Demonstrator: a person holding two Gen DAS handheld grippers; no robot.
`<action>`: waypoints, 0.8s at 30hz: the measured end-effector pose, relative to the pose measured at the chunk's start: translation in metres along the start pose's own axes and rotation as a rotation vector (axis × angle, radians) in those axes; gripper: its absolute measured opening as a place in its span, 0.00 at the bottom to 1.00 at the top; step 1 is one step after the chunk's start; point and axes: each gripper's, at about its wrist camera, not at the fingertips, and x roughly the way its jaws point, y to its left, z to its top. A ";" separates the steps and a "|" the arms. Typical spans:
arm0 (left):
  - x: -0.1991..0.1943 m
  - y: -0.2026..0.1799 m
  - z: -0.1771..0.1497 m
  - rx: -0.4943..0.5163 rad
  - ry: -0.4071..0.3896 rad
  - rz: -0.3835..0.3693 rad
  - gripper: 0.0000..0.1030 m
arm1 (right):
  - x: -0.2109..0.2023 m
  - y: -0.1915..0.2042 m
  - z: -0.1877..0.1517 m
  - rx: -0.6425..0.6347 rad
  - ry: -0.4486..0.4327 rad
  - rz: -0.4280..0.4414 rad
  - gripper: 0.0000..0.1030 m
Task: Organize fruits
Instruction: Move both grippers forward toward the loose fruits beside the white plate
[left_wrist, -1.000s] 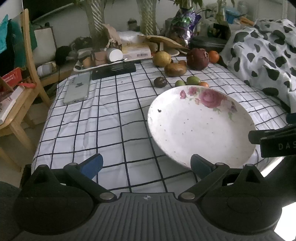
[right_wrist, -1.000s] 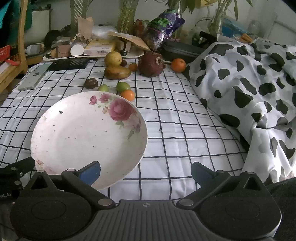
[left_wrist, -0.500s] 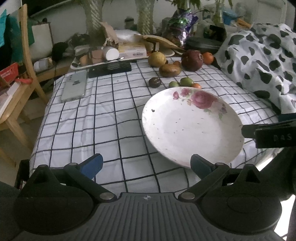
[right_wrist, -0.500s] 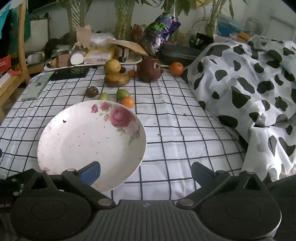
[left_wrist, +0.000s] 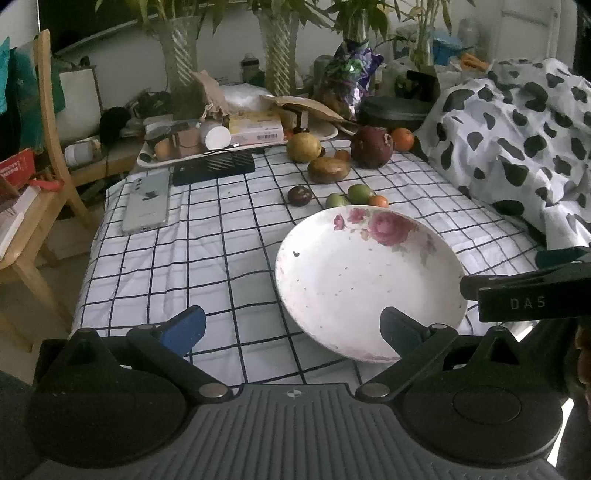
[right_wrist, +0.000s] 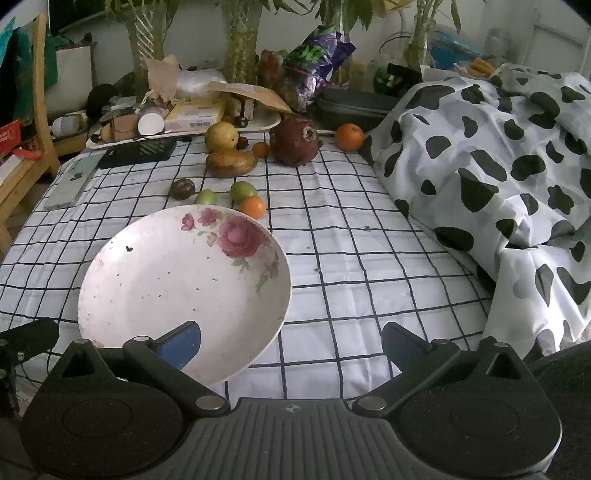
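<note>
A white plate with a pink rose (left_wrist: 369, 280) (right_wrist: 177, 284) lies empty near the table's front edge. Behind it lie several fruits: a small orange one (right_wrist: 252, 206), two green ones (right_wrist: 243, 191) (right_wrist: 205, 196), a dark round one (right_wrist: 182, 188), a brown mango (right_wrist: 231, 163), a yellow pear (right_wrist: 221, 136), a big dark red fruit (right_wrist: 294, 141) and an orange (right_wrist: 349, 137). My left gripper (left_wrist: 293, 326) is open and empty at the front edge, left of the plate. My right gripper (right_wrist: 291, 341) is open and empty, its left finger over the plate's near rim.
A checked cloth (right_wrist: 351, 236) covers the table. A phone (left_wrist: 146, 202) and a black case (left_wrist: 214, 170) lie at the left. A cluttered tray (left_wrist: 207, 144), vases and a bag stand at the back. A cow-print blanket (right_wrist: 498, 166) is heaped at the right. A wooden chair (left_wrist: 33, 206) stands left.
Both grippers have drawn back and up a little from the table, so the plate and fruits look smaller and farther. Nothing on the table has moved.
</note>
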 end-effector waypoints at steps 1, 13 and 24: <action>0.000 0.000 0.000 -0.001 0.001 0.001 0.99 | 0.001 0.000 0.000 0.000 0.001 -0.003 1.00; 0.010 0.009 -0.010 -0.046 -0.061 -0.027 0.99 | 0.008 -0.002 0.000 0.004 -0.002 -0.020 1.00; 0.023 0.013 -0.007 0.012 -0.106 -0.030 0.99 | 0.015 -0.007 0.014 0.028 -0.050 -0.012 1.00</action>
